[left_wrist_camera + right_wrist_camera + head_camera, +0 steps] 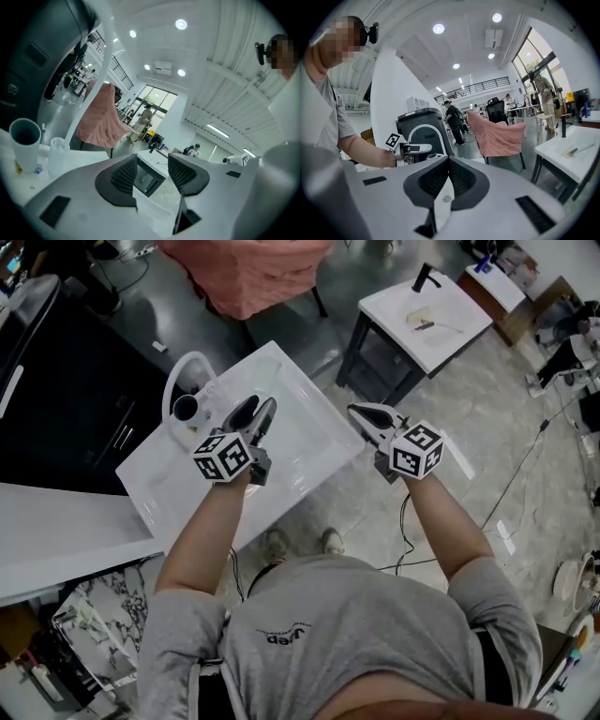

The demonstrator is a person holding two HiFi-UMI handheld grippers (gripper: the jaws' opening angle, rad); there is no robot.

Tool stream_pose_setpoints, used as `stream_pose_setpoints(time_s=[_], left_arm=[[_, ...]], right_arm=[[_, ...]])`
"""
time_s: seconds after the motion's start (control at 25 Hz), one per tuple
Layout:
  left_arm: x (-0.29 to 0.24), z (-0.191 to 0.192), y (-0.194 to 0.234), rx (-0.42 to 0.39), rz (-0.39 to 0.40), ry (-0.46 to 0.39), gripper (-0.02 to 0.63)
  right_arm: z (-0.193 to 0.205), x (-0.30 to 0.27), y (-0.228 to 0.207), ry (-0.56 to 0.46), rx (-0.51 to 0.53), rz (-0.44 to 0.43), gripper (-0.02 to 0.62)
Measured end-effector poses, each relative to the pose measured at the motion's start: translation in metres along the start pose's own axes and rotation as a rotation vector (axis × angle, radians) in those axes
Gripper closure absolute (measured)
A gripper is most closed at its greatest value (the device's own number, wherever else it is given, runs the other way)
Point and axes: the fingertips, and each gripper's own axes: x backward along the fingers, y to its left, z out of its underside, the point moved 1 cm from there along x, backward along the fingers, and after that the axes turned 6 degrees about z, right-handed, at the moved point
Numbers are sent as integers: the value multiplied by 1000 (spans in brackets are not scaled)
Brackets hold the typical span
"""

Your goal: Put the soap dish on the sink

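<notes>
Sink: white and rectangular, set at a slant in front of the person; every place below is given from it.
Faucet: a white arch at the sink's far left corner.
Cup: upright on the sink's rim, just beside the faucet's foot, with a dark inside.
Left gripper: above the sink's left half, close to the cup and held about level. It is released, its jaws stand apart, and only the room beyond shows in the gap.
Right gripper: off the sink's right edge and over the floor, pointing slightly downward. It is clenched with the pads together and nothing is caught in them.
Soap dish: neither gripper carries it, and no view shows it plainly.
Small pale piece: on the sink's rim just beside the cup in the left gripper view. I cannot tell whether this is the dish.
Second table: well beyond the sink's right corner, with a white top and a black tap.
Pink cloth: draped over a seat beyond the sink's far edge.
</notes>
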Motion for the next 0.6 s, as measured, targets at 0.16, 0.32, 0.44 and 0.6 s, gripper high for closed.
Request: stream_pose_setpoints(time_s=[0.16,0.32,0.44,0.6], left_arm=[[21,-14,-42,-127,51,11,438],[40,-16,-77,-239,89,26,485],[56,-13,-95,-328,112,39,516],[76,-4,-117,-433,134,64,545]], right_arm=[[-14,27,14,-9,27,13,541],[-25,53,29,-20,53,26,541],[-29,65,39,-23,74,35,541],[-33,77,49,-28,98,48,541]])
